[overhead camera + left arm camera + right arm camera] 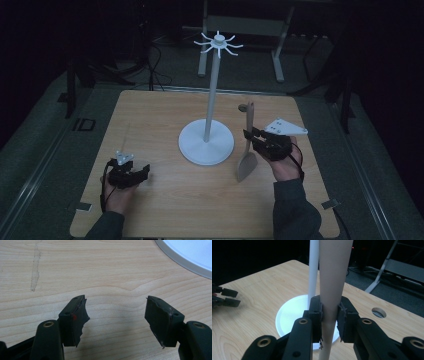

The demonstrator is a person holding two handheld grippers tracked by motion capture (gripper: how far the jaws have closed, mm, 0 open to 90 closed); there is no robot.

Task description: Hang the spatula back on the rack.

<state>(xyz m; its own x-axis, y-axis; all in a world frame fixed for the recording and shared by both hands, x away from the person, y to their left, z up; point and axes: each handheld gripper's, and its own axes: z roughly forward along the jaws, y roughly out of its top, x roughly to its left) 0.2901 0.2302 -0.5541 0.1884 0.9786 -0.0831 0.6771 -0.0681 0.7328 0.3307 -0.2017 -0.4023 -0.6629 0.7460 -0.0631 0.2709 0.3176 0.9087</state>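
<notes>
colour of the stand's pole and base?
White, both the pole and the round base of the stand; the high view shows it best.

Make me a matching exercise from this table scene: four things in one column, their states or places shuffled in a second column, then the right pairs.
Things:
1. left gripper
2. right gripper
3. wooden spatula
4. white stand

States or places:
A. upright at the middle of the table
B. clamped by its handle, blade end down
C. open, with nothing between its fingers
D. shut on a handle

Pairs: 1-C, 2-D, 3-B, 4-A
</notes>
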